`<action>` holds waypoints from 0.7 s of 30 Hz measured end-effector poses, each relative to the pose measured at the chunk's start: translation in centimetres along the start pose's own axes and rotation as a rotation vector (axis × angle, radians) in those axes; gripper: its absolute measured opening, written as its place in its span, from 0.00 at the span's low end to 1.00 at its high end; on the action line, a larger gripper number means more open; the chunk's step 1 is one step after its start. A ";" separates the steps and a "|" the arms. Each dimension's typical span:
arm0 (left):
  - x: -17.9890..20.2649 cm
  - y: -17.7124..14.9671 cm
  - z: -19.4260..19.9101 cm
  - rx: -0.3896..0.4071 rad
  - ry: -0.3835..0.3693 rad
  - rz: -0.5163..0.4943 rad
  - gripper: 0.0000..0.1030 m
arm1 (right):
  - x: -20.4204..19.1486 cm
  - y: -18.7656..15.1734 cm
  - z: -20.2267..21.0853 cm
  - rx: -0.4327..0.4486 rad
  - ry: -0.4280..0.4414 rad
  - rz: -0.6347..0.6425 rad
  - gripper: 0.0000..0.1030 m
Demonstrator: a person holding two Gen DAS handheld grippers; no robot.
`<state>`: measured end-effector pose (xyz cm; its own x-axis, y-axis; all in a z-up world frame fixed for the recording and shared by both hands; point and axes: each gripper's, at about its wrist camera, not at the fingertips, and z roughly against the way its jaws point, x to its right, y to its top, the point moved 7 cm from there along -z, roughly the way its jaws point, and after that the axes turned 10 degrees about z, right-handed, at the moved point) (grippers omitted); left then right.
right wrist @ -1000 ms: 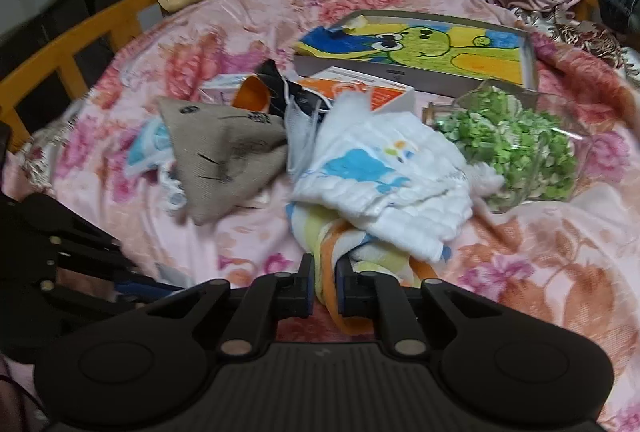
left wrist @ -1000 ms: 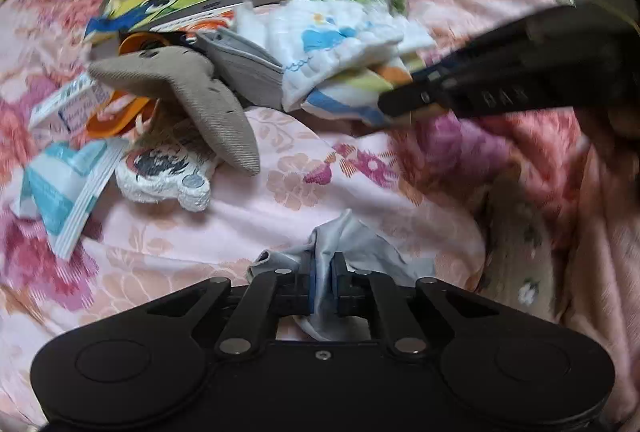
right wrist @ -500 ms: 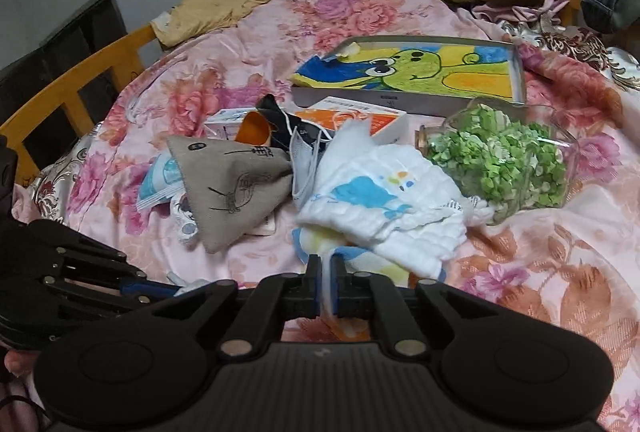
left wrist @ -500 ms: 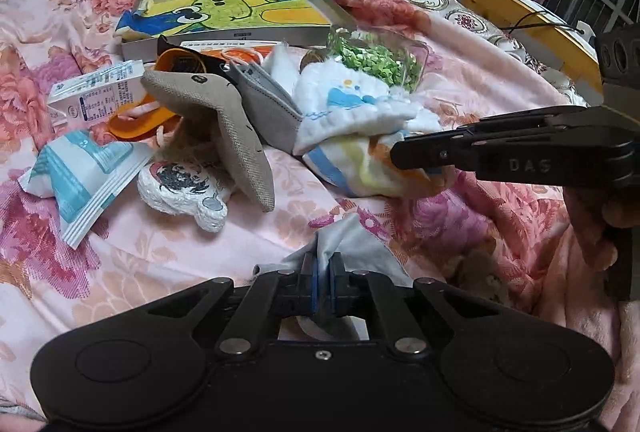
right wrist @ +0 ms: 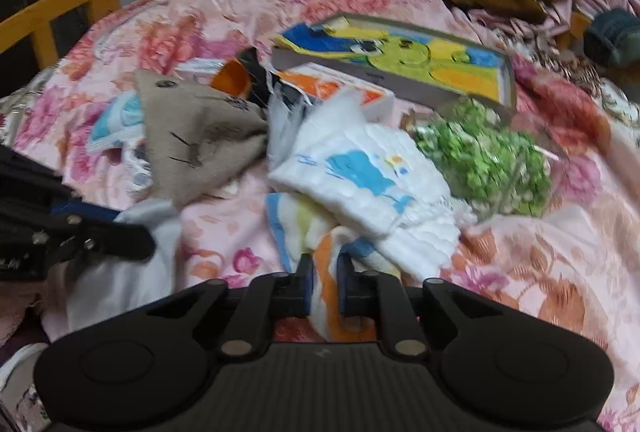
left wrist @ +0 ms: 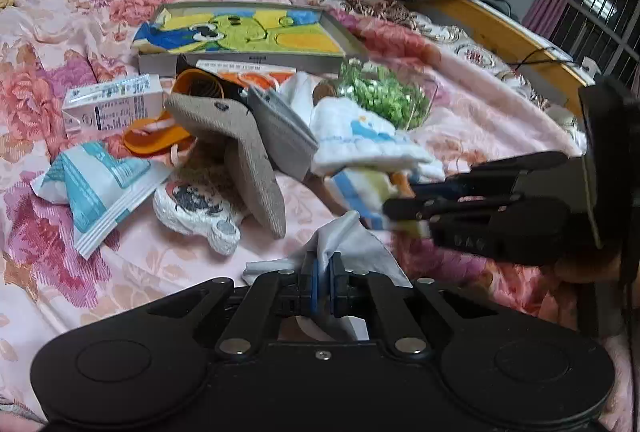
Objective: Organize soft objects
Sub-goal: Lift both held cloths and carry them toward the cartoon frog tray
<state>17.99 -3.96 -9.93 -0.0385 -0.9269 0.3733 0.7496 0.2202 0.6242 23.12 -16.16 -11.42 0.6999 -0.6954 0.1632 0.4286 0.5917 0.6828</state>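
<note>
Left wrist view: the left gripper (left wrist: 321,268) is clamped on a fold of pale grey cloth (left wrist: 344,244) on the pink floral bedspread (left wrist: 160,256), with the right gripper (left wrist: 404,210) at the striped towel (left wrist: 360,192) just beyond. Right wrist view: the right gripper (right wrist: 325,272) has the striped towel (right wrist: 304,228) between its opening jaws, pads touching it, under the white cloth (right wrist: 372,176); the grey pouch (right wrist: 200,136) lies to the left.

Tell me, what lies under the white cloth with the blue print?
Under the white cloth lies a striped towel, blue, yellow and orange. Its middle part is covered, so what else lies beneath cannot be seen.
</note>
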 end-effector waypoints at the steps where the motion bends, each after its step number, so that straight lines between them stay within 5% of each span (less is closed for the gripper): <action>1: 0.1 0.1 0.1 0.011 -0.004 0.000 0.04 | 0.0 0.1 0.4 0.019 0.023 -0.014 0.11; 21: -0.2 3.6 4.5 0.200 -0.017 0.063 0.05 | 0.7 2.8 9.5 0.431 0.150 -0.144 0.10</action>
<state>17.67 -1.65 -4.66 -0.0086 -0.9046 0.4262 0.6052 0.3346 0.7223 19.39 -18.85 -2.65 0.7389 -0.6728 -0.0373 0.2733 0.2487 0.9292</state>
